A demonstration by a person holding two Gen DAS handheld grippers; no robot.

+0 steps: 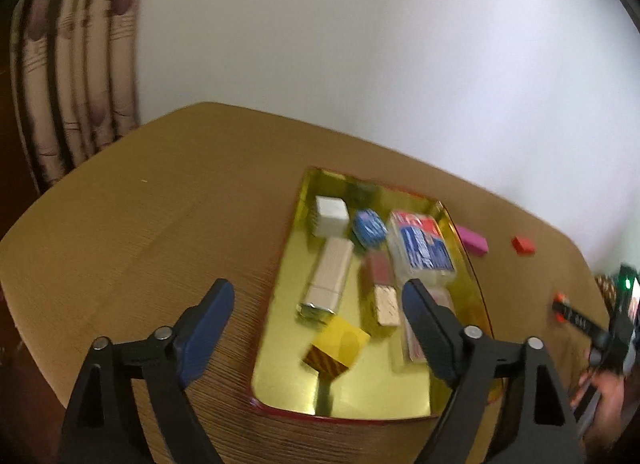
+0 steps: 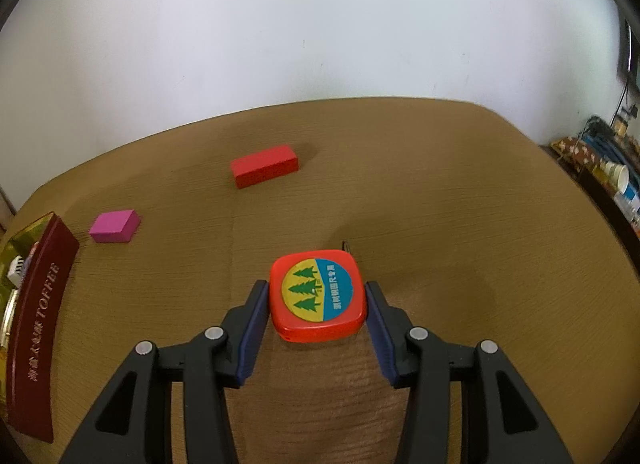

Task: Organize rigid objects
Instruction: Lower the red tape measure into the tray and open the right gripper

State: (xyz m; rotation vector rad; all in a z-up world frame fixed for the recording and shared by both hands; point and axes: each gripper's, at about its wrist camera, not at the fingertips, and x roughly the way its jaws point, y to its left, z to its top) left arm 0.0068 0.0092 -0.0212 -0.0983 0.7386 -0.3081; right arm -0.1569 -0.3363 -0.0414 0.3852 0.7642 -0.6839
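Nearest in the right wrist view, the right tool (image 2: 317, 304) is seen clenched on a red tape measure (image 2: 318, 296), both blue pads pressed to its sides, the label facing up, just over the counter (image 2: 440, 203). Beyond it, to the left, a pink block (image 2: 115, 226) is lying near the dark red wall of the tin tray (image 2: 38, 320), and farther back a red block (image 2: 265, 165) is set with its long axis running left to right.

In the left wrist view, the left tool (image 1: 318, 304) is held released, jaws spread wide, nothing between the pads. Just beyond its tips a yellow block (image 1: 338, 348) is seen in the near end of the tray (image 1: 280, 344), blurred and tilted on a corner. Farther in, a long white box (image 1: 328, 282), a white cube (image 1: 331, 215), a blue packet (image 1: 370, 227) and a clear case (image 1: 422, 250) are packed.

The coming move is judged to turn on this: the tray lies left of the held tape measure, so a leftward carry is called for. The loose blocks are nearer the right hand. The tray's contents are shown only by the left view; the grip on the tape measure only by the right.
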